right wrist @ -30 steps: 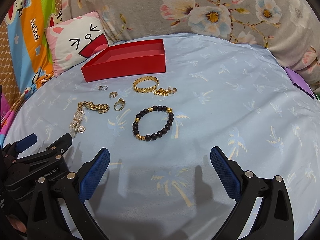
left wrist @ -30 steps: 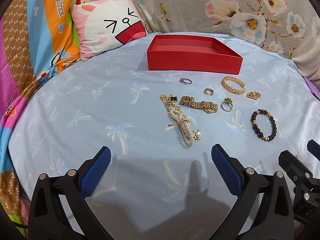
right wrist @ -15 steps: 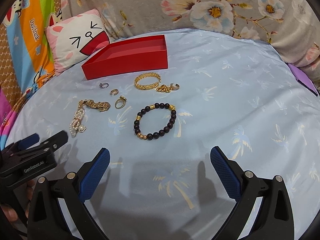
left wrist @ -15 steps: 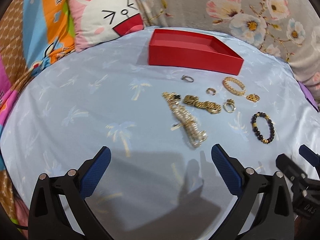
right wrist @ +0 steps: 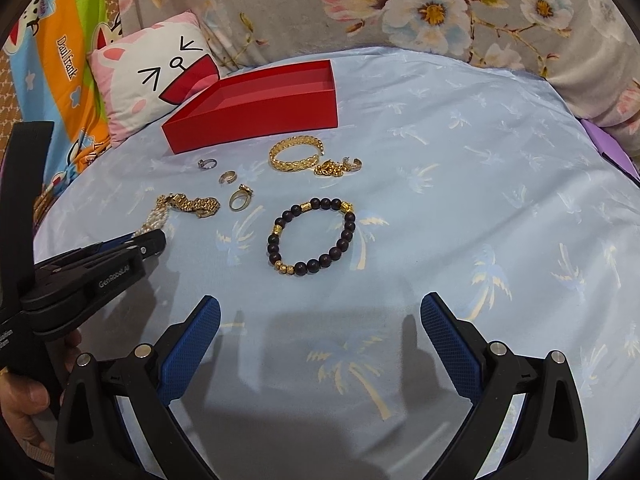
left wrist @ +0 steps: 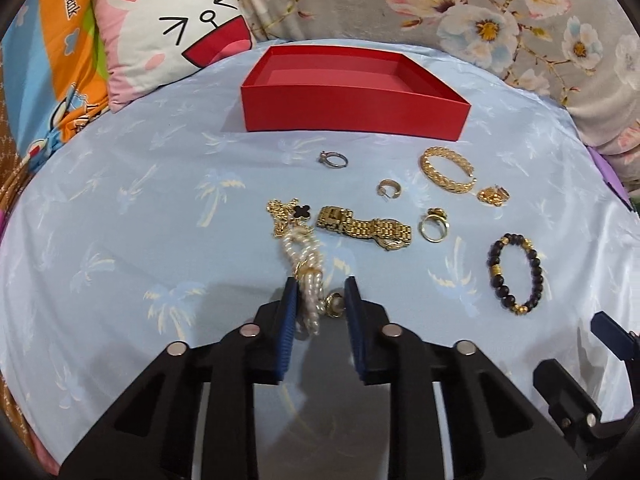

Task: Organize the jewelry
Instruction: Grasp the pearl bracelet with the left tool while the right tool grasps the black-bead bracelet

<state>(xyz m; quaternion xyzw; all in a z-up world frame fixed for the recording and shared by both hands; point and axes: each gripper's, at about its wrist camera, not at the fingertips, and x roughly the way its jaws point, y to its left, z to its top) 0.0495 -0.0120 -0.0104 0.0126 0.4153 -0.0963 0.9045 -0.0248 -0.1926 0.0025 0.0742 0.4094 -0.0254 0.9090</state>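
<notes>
Jewelry lies on a light blue palm-print cloth (left wrist: 120, 220). My left gripper (left wrist: 320, 300) has its jaws closed in around the near end of a pearl necklace (left wrist: 306, 264); it also shows in the right wrist view (right wrist: 152, 238). Behind lie a gold watch band (left wrist: 364, 228), a silver ring (left wrist: 333, 159), a small hoop (left wrist: 389, 190), a gold ring (left wrist: 433, 226), a gold bangle (left wrist: 448, 170) and a black bead bracelet (left wrist: 516, 272). An empty red box (left wrist: 352, 112) stands at the back. My right gripper (right wrist: 320, 336) is open and empty, short of the bead bracelet (right wrist: 316, 236).
A cat-face pillow (left wrist: 176, 36) leans at the back left beside a colourful cartoon blanket (left wrist: 52, 60). A grey floral blanket (left wrist: 500, 20) runs along the back and right. A purple object (right wrist: 608, 148) sits at the right edge.
My left gripper moved forward to the pearl necklace and its jaws closed from wide open to narrow around the necklace's near end. The right gripper stayed open and nearly still.
</notes>
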